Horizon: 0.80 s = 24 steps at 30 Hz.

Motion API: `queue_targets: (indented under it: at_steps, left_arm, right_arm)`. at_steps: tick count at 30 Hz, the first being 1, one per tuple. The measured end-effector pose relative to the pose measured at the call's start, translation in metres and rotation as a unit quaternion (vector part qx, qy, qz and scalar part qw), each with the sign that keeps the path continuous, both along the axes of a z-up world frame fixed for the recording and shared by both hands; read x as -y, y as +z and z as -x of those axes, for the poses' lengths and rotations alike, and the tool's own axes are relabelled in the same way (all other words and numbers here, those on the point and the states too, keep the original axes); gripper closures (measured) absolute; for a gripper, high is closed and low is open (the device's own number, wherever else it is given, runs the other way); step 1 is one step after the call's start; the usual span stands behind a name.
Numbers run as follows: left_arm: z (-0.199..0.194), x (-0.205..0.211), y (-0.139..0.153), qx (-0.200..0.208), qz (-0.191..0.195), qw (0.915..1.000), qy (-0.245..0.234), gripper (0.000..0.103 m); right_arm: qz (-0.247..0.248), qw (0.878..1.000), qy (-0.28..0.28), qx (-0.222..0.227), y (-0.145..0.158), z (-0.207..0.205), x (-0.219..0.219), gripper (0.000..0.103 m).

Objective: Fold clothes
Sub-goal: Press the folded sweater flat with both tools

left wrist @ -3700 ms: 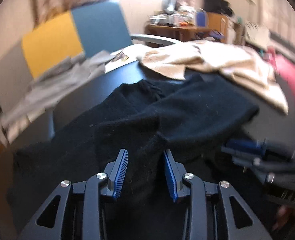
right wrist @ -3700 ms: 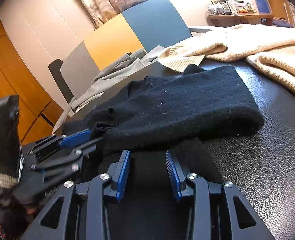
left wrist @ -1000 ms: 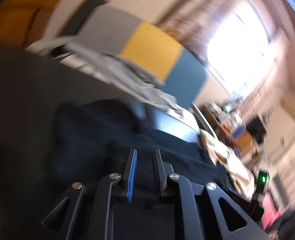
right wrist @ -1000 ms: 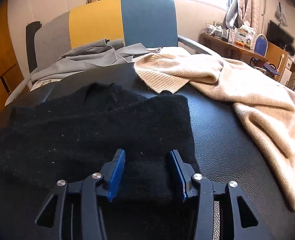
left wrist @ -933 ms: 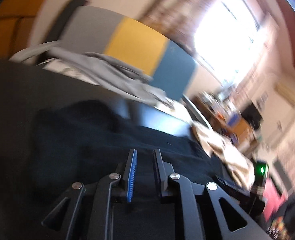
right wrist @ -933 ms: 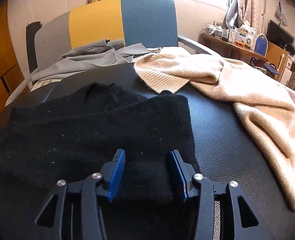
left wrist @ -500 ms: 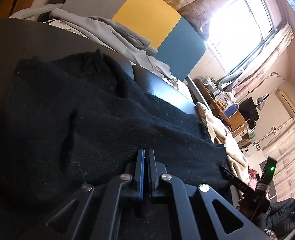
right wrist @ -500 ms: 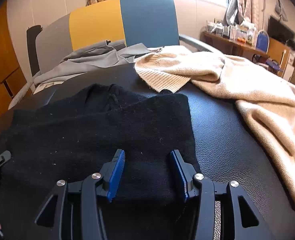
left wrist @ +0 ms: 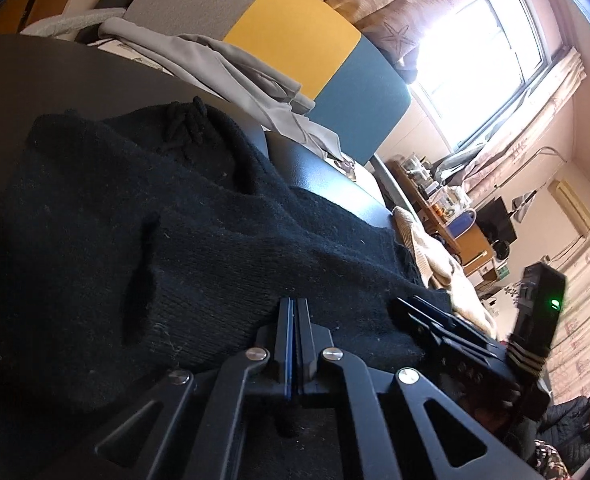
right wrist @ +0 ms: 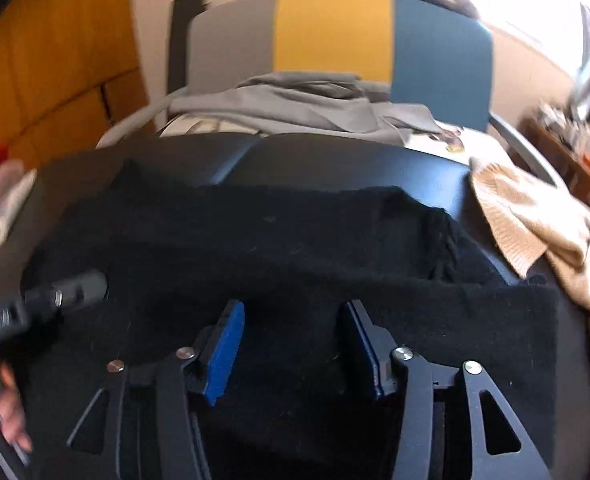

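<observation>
A lived-in room of a home: patterned curtains (left wrist: 411, 20) frame a bright window (left wrist: 483, 60) at upper right, a cluttered wooden sideboard (left wrist: 451, 216) stands below, and clothes (left wrist: 223, 60) drape a colourful chair (left wrist: 295, 36).

- chair (right wrist: 335, 36) behind the table, backrest in three panels: grey, yellow, blue. grey armrest (right wrist: 135, 124) curves off its left side.
- black padded table top (right wrist: 335, 164), glossy, with a seam running across it.
- printed paper (right wrist: 451, 142) on the far right part of the top, next to the chair's blue panel.
- bright window (left wrist: 483, 60) with patterned curtains (left wrist: 399, 20), starfish motif visible.
- wooden desk (left wrist: 455, 224) along the far wall, crowded with small items; a blue object (left wrist: 461, 222) among them, too small to identify.
- orange wood panelling (right wrist: 55, 60) left of the chair.
</observation>
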State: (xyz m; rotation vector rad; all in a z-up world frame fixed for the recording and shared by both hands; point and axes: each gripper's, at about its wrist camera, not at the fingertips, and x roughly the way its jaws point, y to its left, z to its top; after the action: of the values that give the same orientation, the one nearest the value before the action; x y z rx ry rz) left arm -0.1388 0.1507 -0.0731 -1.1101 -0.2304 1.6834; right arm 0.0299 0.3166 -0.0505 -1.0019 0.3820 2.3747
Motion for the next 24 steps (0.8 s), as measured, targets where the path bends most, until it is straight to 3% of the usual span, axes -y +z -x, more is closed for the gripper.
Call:
queue_targets:
  at_steps: [6, 11, 17, 18, 20, 24]
  left_arm:
    - [0.005, -0.006, 0.0, 0.004, -0.001, 1.0, -0.009, 0.102]
    - [0.007, -0.004, -0.001, 0.014, -0.007, 0.9998, -0.01, 0.102]
    - [0.007, -0.004, -0.002, 0.017, -0.01, 0.9997, -0.011, 0.102]
    - [0.008, -0.005, -0.002, 0.018, -0.011, 0.9997, -0.013, 0.102]
    - [0.009, -0.009, -0.002, 0.02, -0.011, 0.9996, -0.017, 0.102]
    - [0.017, -0.02, -0.003, 0.024, -0.011, 0.9994, -0.022, 0.102]
  right_arm:
    - [-0.001, 1.0, -0.008, -0.003, -0.002, 0.003, -0.005, 0.048]
    - [0.024, 0.999, -0.032, -0.031, 0.014, -0.024, -0.009, 0.05]
    - [-0.016, 0.994, -0.099, 0.032, 0.006, -0.072, -0.011, 0.048]
    - [-0.022, 0.992, -0.115, 0.042, 0.002, -0.079, -0.015, 0.041]
    - [0.011, 0.991, -0.13, 0.017, -0.001, -0.091, -0.025, 0.038]
    - [-0.001, 0.991, -0.132, 0.025, -0.003, -0.078, -0.035, 0.037]
